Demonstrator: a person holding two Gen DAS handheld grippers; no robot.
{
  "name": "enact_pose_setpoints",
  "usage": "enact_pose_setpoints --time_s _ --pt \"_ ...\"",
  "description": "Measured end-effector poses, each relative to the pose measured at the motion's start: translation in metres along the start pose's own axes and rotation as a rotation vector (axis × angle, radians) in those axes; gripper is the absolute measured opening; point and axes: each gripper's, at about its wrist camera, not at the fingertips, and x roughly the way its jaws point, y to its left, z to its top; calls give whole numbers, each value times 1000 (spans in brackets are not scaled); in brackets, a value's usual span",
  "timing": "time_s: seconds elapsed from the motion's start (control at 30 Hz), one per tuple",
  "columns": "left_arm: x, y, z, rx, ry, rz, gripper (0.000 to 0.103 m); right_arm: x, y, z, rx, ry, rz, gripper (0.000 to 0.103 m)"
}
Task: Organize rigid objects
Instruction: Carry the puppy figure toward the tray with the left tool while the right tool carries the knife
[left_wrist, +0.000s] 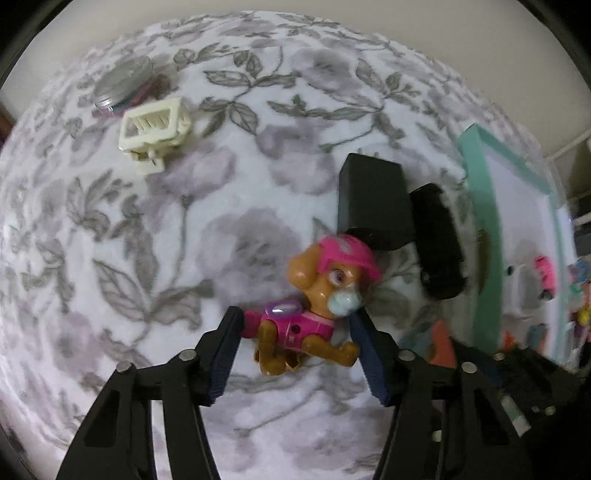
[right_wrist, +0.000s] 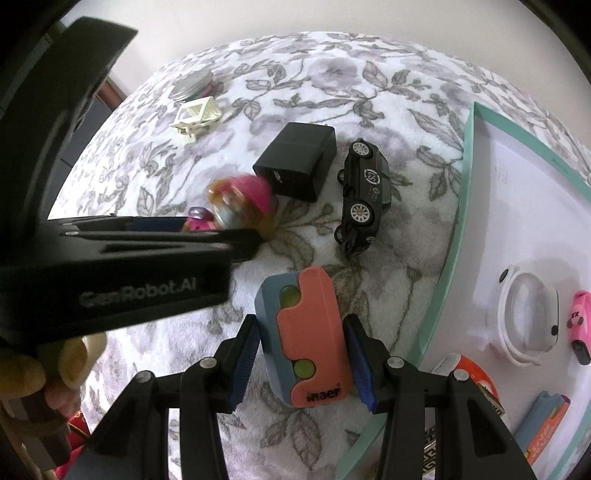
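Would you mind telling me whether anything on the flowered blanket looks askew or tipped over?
Yes: the black toy car lies tipped on its side beside the black charger, both wheels facing up. The dog figure also lies on its side, between the left gripper's fingers.

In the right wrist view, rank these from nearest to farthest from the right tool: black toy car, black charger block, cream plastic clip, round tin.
From the right tool:
1. Black toy car, ahead and slightly right, near the tray's green rim.
2. Black charger block, just beyond, left of the car.
3. Cream plastic clip, far upper left.
4. Round tin, right behind the clip, farthest.
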Motion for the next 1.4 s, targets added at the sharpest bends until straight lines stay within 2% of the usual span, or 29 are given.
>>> enact_pose_setpoints --time_s 0.37,0.53,0.8,1.03,1.2,1.4 --pt "1 -8 1 18 -5 26 61 2 2 1 -20 3 -11 50" --pt "-2 -7 -3 11 -3 9 61 3 6 2 -32 11 -32 49" --pt "-8 5 -5 -64 -5 -65 61 2 5 3 -30 20 -38 48" --pt "-35 18 -8 -83 -76 -95 61 -9 4 9 -14 -3 -62 48" --pt "-67 27 -5 -84 -142 -101 61 -28 5 15 -8 -53 -74 48" --pt "-97 11 1 -46 -209 -107 61 -49 2 22 11 -108 -87 48"
